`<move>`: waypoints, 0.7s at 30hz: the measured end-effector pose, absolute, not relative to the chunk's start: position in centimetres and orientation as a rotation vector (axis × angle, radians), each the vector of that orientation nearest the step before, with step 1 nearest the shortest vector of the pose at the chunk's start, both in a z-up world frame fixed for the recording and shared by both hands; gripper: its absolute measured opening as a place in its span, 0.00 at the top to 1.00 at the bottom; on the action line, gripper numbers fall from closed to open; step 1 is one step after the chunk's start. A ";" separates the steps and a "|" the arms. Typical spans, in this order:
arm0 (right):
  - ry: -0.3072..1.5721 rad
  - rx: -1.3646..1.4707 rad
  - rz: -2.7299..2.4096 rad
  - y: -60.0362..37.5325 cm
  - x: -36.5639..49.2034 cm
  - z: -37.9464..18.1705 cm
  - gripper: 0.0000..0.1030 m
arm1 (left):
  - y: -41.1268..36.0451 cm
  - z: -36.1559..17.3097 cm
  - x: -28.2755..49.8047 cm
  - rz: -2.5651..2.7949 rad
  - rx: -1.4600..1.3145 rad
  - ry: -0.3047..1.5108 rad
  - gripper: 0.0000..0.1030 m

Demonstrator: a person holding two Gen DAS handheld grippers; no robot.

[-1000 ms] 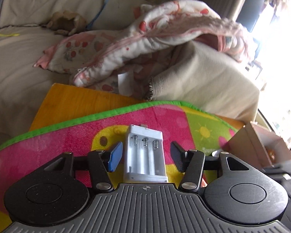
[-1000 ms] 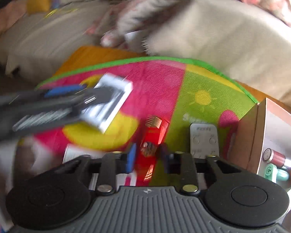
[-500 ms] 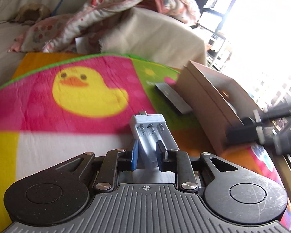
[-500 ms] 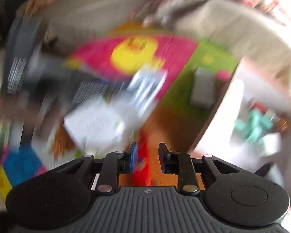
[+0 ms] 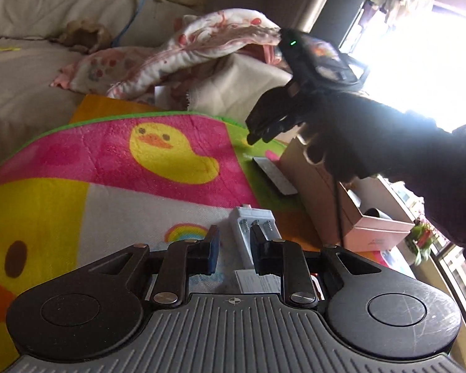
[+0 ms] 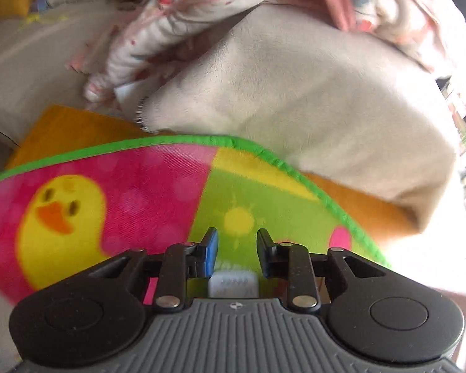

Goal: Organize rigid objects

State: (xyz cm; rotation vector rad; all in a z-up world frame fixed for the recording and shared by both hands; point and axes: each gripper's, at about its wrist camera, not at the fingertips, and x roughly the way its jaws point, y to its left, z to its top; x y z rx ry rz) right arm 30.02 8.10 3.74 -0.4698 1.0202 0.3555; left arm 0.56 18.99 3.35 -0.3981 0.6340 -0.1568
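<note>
A white battery holder (image 5: 248,233) with three spring slots sits between the pads of my left gripper (image 5: 235,245), which is shut on it above the duck play mat (image 5: 115,161). My right gripper (image 5: 258,133) hangs dark against the window, over the mat's green corner and beside the open cardboard box (image 5: 323,205). In its own view the right gripper (image 6: 237,248) has its jaws close together with nothing between the pads. A flat grey device (image 6: 231,283) (image 5: 275,175) lies on the mat just under it.
A beige cushion (image 6: 295,99) and a patterned blanket (image 5: 202,49) lie beyond the mat's far edge. The box stands at the mat's right side with a white carton (image 5: 379,227) in it. A bright window fills the right.
My left gripper closed on the battery holder and carried it right across the mat toward the box. The right gripper swung up and forward, and the red piece under it is gone from view.
</note>
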 end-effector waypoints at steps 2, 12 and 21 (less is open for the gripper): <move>1.012 -0.551 0.322 8.8 29.8 2.8 0.83 | 19.2 3.1 0.3 -0.163 -0.406 0.630 0.77; 1.119 -0.619 0.501 6.1 21.2 3.0 0.85 | 20.0 2.5 -0.3 -0.154 -0.465 0.617 0.77; 1.117 -0.391 0.729 -2.4 10.3 6.2 0.86 | 17.3 3.6 -1.5 -0.168 -0.390 0.618 0.77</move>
